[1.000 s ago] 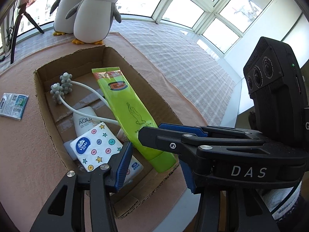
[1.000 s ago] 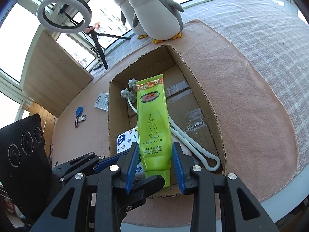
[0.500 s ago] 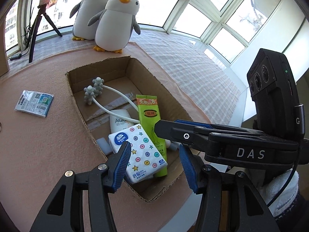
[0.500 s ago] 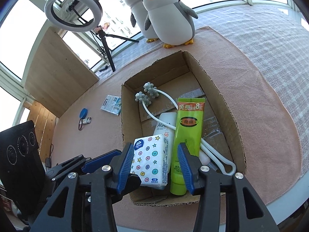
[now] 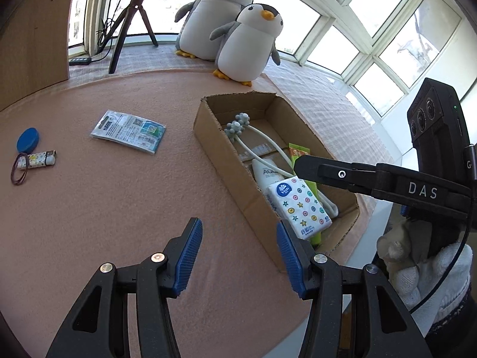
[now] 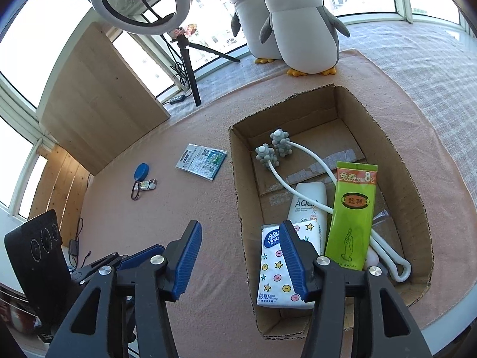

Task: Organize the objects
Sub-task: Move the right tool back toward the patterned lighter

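An open cardboard box (image 5: 208, 137) (image 6: 241, 197) stands on the pink mat. Inside lie a green tube (image 6: 353, 217), a white Aqua bottle (image 6: 307, 203), a dotted tissue pack (image 5: 299, 204) (image 6: 272, 268) and a grey-headed massager (image 6: 274, 149). Left of the box lie a printed sachet (image 5: 128, 131) (image 6: 201, 161), a blue cap (image 5: 28, 140) (image 6: 141, 171), a small lighter (image 5: 37, 159) and a hair band (image 5: 19, 173). My left gripper (image 5: 238, 256) hangs open and empty over the mat beside the box. My right gripper (image 6: 238, 258) is open and empty above the box's left wall.
Two plush penguins (image 5: 238, 38) (image 6: 292, 26) stand behind the box. A ring light on a tripod (image 6: 140, 3) and a wooden board (image 6: 98, 98) are at the back left. The mat's edge drops off just past the box's near end.
The right gripper let go of the green tube, which now lies in the box. Both grippers pulled back and swung left, bringing the sachet, cap and lighter into view.
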`<state>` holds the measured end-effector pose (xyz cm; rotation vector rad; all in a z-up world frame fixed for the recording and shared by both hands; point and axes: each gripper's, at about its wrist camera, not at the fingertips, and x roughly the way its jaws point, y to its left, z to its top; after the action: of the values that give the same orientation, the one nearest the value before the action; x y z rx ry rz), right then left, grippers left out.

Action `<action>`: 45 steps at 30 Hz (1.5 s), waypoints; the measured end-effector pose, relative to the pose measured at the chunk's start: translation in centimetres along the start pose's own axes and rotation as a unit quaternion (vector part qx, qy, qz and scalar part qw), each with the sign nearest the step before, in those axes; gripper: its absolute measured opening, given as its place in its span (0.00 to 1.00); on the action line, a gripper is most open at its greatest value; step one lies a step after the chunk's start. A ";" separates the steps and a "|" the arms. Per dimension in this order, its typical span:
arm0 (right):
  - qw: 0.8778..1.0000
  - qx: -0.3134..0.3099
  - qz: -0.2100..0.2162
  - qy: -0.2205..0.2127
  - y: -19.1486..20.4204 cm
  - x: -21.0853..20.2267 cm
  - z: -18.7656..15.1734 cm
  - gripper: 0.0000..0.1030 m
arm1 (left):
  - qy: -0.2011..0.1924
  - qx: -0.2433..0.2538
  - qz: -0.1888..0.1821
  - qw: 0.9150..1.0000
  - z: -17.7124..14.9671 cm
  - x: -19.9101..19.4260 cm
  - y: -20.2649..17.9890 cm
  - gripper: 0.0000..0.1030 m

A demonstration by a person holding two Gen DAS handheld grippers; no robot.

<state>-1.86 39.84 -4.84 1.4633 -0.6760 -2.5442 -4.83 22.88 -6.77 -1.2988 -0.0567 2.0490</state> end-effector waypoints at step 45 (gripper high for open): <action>0.999 -0.008 0.010 0.036 6.0 4.9 -3.5 0.51 | 0.016 -0.150 0.290 0.945 5.0 -0.3 29.7 0.58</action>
<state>-2.06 31.80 -7.54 1.5265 -0.6557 -2.4644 -24.54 1.87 -15.51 -1.6847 0.0347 2.5886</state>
